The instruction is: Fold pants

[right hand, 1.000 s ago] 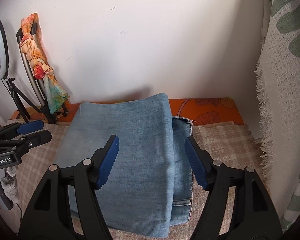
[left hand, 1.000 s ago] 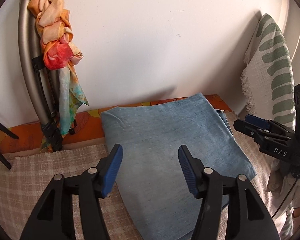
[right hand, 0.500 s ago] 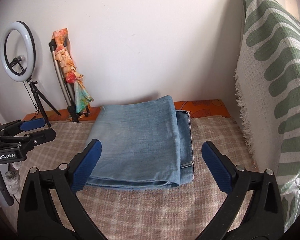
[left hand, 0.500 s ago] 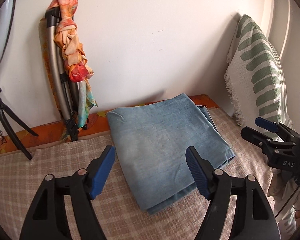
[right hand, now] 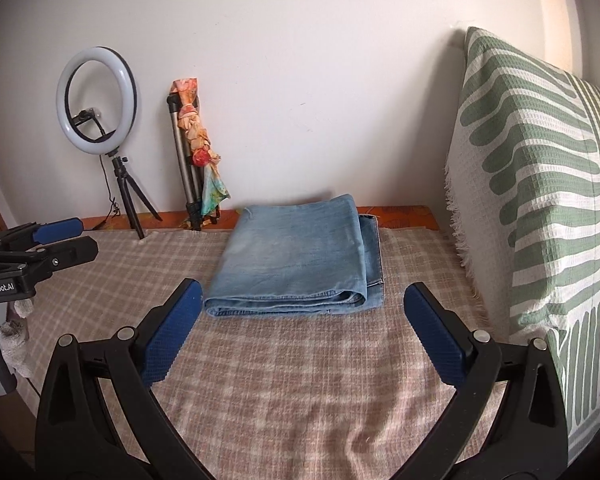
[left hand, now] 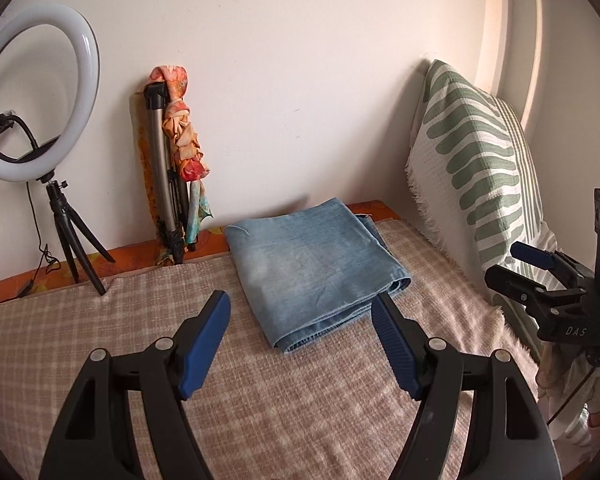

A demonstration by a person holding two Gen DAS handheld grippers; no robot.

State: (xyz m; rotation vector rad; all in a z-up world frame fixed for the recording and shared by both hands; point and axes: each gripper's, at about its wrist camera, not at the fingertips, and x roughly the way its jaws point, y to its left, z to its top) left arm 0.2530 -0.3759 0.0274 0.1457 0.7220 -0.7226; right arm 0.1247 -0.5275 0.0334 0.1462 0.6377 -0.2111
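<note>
The light blue jeans (left hand: pixel 312 264) lie folded into a compact rectangle on the checked beige blanket (left hand: pixel 260 400), near the back wall; they also show in the right wrist view (right hand: pixel 296 264). My left gripper (left hand: pixel 300 304) is open and empty, held back from the near edge of the jeans. My right gripper (right hand: pixel 302 300) is open wide and empty, also short of the jeans. Each gripper shows from the side in the other's view: the right one (left hand: pixel 540 276) and the left one (right hand: pixel 48 240).
A green-and-white patterned pillow (right hand: pixel 540 208) leans against the right side. A ring light on a small tripod (left hand: pixel 36 120) and a folded tripod wrapped in an orange scarf (left hand: pixel 176 168) stand at the back wall. An orange patterned sheet edge (left hand: pixel 60 272) runs along the wall.
Both grippers have pulled back and away from the folded jeans, which stay put. The right gripper's jaws have opened wider.
</note>
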